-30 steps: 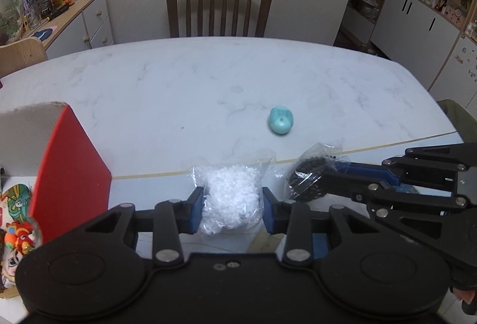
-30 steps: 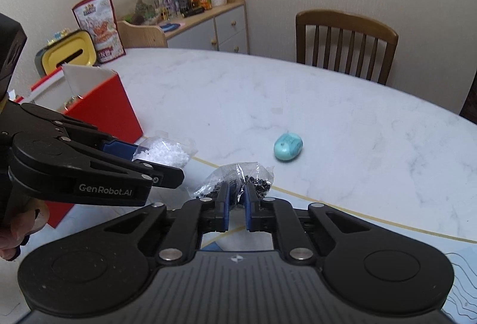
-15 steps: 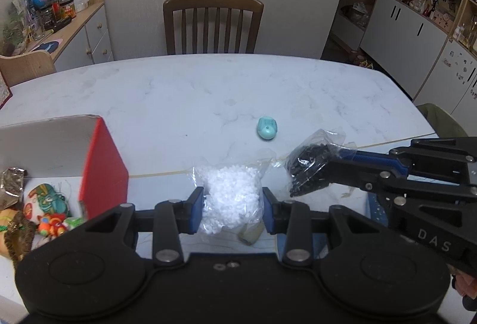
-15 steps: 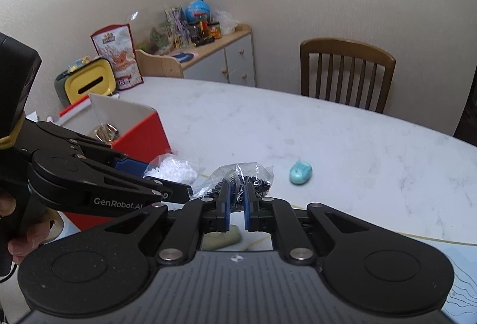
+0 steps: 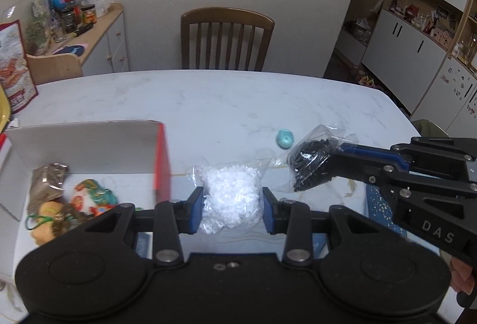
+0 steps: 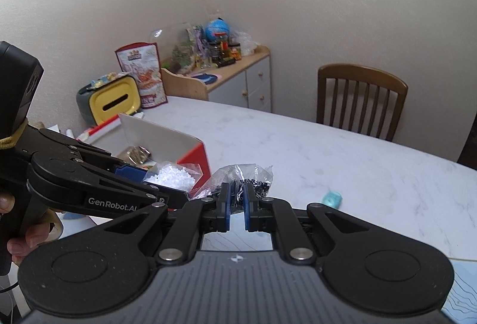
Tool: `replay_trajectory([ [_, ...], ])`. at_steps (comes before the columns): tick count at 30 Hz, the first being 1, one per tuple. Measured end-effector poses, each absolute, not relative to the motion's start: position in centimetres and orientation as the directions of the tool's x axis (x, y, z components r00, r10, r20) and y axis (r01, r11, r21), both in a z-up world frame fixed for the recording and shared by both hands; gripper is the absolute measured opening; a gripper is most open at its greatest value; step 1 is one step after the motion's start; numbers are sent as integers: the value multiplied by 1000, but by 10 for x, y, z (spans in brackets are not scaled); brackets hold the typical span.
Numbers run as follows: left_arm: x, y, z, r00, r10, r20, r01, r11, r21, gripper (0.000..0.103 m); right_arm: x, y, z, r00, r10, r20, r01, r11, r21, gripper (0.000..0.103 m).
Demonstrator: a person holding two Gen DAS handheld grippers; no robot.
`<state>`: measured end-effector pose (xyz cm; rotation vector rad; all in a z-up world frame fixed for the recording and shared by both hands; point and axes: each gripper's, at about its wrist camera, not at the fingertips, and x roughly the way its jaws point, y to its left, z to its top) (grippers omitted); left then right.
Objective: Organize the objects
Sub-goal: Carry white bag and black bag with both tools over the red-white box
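White pellets fill a clear plastic bag [image 5: 231,198] that is clamped between the blue pads of the left gripper [image 5: 232,209] and held up above the table [image 5: 208,103], just to the right of a red-sided cardboard box [image 5: 162,157]. Inside the open box, a crumpled foil packet [image 5: 47,181] and several colourful toys [image 5: 95,195] are seen lying on its white floor. A second clear bag, filled with small black pieces [image 5: 313,163], is pinched at one edge by the right gripper [image 6: 235,201], whose jaws are nearly closed on the plastic; it is carried beside the white bag, a little to its right and apart from it. In the right wrist view the white bag [image 6: 173,176] is seen close to the box's red wall [image 6: 195,158], with the black bag [image 6: 244,179] just beside it. A small teal object [image 5: 285,138] is left lying on the marble tabletop, beyond both bags. A wooden chair [image 5: 226,39] is placed at the far side of the table, and a cabinet [image 6: 238,79] crowded with small items is seen against the wall.
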<state>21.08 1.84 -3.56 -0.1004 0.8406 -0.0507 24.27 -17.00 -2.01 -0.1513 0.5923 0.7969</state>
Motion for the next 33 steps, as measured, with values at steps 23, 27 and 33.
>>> replay_trajectory([
  [23,189,153,-27,675,38,-737,-152,984,-88,37,222,-58,-12,505,662,-554,-749,655,100,8],
  [27,191,173,-34,663,72,-745,-180,981,-66,37,223,-42,-17,499,658,-564,-749,655,101,8],
  [33,197,197,-48,636,95,-766,-209,977,-52,37,227,-21,-25,496,644,-583,-749,656,87,8],
])
